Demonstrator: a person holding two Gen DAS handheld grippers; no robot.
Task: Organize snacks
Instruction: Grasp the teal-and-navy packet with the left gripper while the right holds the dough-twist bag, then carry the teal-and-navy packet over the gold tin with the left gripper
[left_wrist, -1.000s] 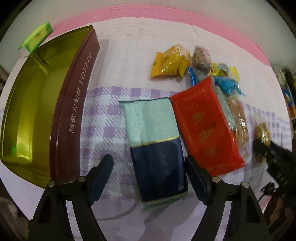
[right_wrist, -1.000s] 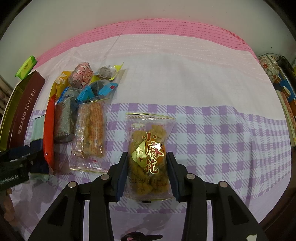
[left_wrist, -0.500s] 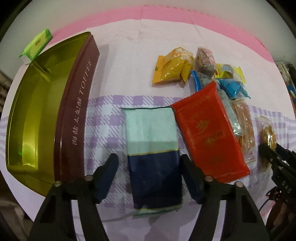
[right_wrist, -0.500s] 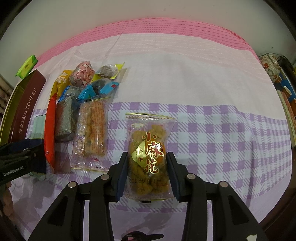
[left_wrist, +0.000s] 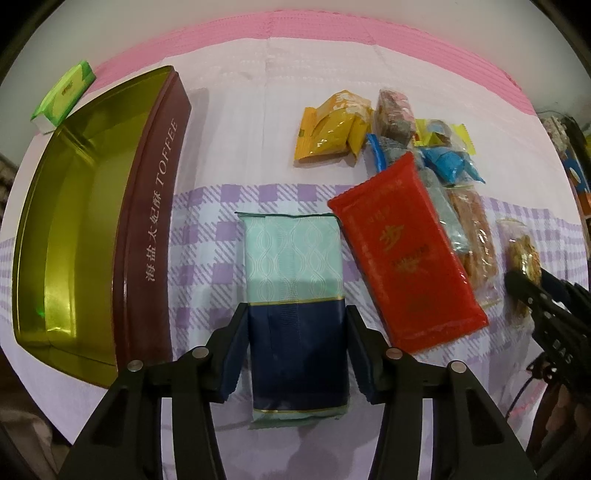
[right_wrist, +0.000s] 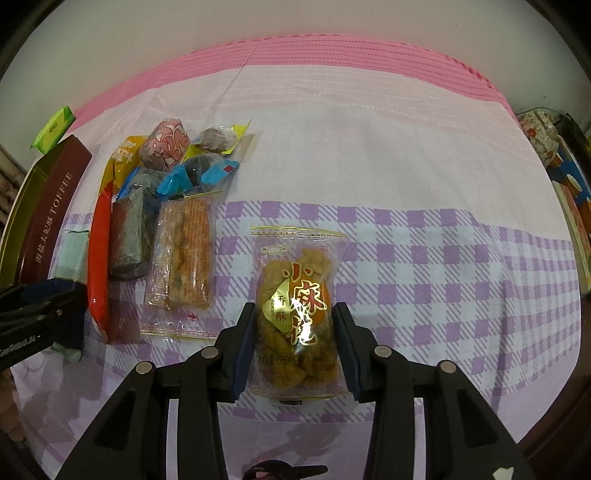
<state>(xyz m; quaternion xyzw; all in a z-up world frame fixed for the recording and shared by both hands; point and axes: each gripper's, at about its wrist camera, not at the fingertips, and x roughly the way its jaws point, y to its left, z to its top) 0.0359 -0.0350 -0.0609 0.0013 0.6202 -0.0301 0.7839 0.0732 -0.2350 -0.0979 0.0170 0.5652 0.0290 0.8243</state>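
- Two grips at once: my left gripper (left_wrist: 293, 354) jaws have just been closing on the teal-and-navy packet (left_wrist: 295, 306) and now pinch its sides, far narrower than a second ago.
- My right gripper (right_wrist: 293, 349) pinches the fried twist bag (right_wrist: 297, 314), unchanged.
- Farther left, the open toffee tin (left_wrist: 74, 236) sits waiting, presumably the destination.

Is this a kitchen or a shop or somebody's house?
Probably somebody's house, though I can't be sure. A pink and purple checked tablecloth covers the table, loose wrapped snacks lie on it beside an open toffee tin, and homely clutter sits at the edge.
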